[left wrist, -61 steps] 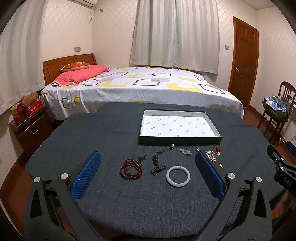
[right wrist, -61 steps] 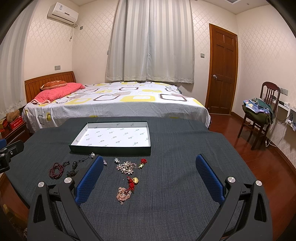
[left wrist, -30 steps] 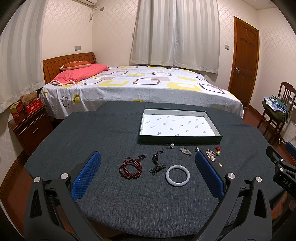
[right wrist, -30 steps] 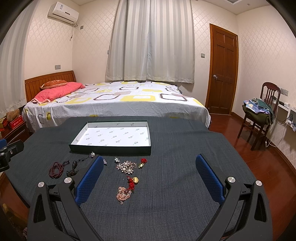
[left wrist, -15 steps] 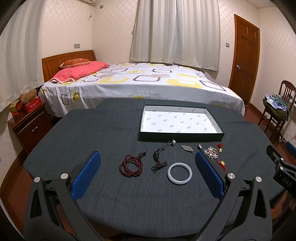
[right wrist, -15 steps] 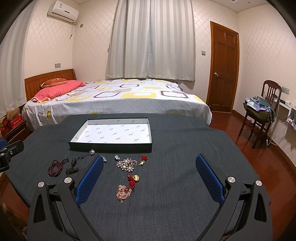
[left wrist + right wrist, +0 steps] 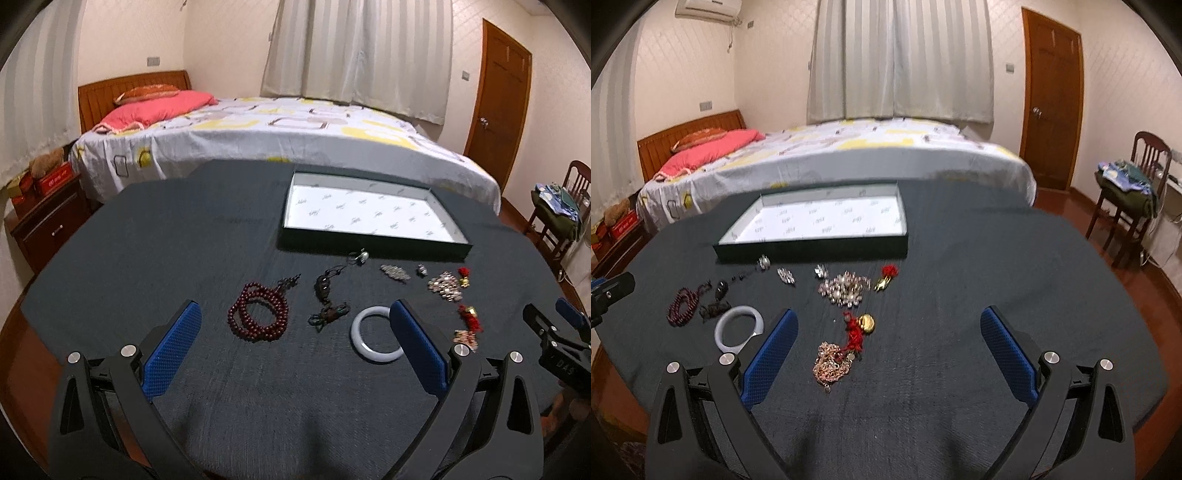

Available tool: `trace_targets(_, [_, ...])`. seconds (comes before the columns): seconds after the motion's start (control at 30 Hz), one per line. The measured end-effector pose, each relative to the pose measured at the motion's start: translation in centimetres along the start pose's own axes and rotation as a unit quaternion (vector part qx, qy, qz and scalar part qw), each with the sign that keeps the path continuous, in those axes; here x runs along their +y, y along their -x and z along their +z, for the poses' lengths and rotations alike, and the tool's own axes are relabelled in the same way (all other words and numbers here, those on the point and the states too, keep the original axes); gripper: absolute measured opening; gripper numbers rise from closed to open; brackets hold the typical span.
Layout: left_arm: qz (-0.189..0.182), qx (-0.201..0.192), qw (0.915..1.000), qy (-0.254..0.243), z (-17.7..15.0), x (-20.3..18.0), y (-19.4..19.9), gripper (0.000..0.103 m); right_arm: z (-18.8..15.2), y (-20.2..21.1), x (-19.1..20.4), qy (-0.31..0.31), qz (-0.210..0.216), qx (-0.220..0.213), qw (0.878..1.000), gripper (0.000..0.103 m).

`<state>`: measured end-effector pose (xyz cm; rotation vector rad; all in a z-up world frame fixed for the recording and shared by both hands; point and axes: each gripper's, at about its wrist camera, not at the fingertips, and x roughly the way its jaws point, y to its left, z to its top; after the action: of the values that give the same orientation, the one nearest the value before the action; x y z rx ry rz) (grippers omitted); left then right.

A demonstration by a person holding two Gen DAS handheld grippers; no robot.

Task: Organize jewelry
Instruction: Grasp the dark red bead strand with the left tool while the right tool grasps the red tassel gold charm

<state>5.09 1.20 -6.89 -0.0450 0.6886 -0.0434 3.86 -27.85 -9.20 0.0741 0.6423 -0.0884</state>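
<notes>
A shallow dark tray (image 7: 373,247) with a white lining lies on the dark table, also in the right wrist view (image 7: 812,253). In front of it lie a dark red bead bracelet (image 7: 258,316), a dark pendant on a cord (image 7: 325,291), a white bangle (image 7: 373,334), a silver brooch (image 7: 395,273), a pearl cluster (image 7: 846,288), a red and gold charm (image 7: 858,328) and a pink chain (image 7: 831,363). My left gripper (image 7: 295,347) is open and empty above the table, near the bracelet and bangle. My right gripper (image 7: 888,354) is open and empty, near the pink chain.
The round table (image 7: 166,240) has a dark cloth. A bed (image 7: 295,125) stands behind it, a nightstand (image 7: 44,218) at the left, a chair with clothes (image 7: 1126,195) and a door (image 7: 1052,99) at the right.
Both grippers have moved forward and tipped down toward the jewelry, which now appears nearer and larger. Both stay open. The right view is blurred by motion.
</notes>
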Motion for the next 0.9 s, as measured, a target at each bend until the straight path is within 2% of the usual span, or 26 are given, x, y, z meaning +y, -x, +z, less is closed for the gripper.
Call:
trace_targets(0.03, [0.001, 0.005, 1.0000, 0.003, -0.1, 0.2, -0.6, 0.098, -0.1, -0.7, 0.1, 0.000, 0.003, 0.006, 1.000, 0.091])
trace_targets(0.07, [0.002, 0.008, 0.9999, 0.006, -0.1, 0.4, -1.0, 0.098, -0.1, -1.5, 0.2, -0.001, 0.007, 0.015, 1.000, 0.077])
trace_targets(0.13, [0.005, 0.017, 0.9998, 0.009, -0.2, 0.8, -2.0, 0.095, -0.2, -3.1, 0.3, -0.006, 0.012, 0.036, 0.999, 0.063])
trace_targets(0.23, [0.008, 0.031, 0.9994, 0.013, -0.3, 1.3, -3.2, 0.088, -0.3, -4.9, 0.5, -0.008, 0.017, 0.048, 0.999, 0.063])
trace_targets(0.6, [0.019, 0.070, 0.9970, 0.028, -1.1, 2.7, -6.9, 0.088, -0.9, -9.6, 1.7, 0.016, 0.016, 0.098, 0.995, 0.062])
trace_targets(0.67, [0.019, 0.074, 0.9966, 0.030, -1.1, 2.8, -7.2, 0.088, -1.0, -9.9, 1.6, 0.015, 0.020, 0.108, 0.994, 0.055])
trace_targets(0.8, [0.017, 0.082, 0.9960, 0.033, -1.4, 2.9, -7.7, 0.088, -1.3, -9.8, 1.8, 0.028, 0.018, 0.115, 0.993, 0.051])
trace_targets(0.9, [0.016, 0.084, 0.9959, 0.030, -1.5, 2.8, -7.8, 0.088, -1.3, -9.6, 1.8, 0.032, 0.025, 0.115, 0.992, 0.040])
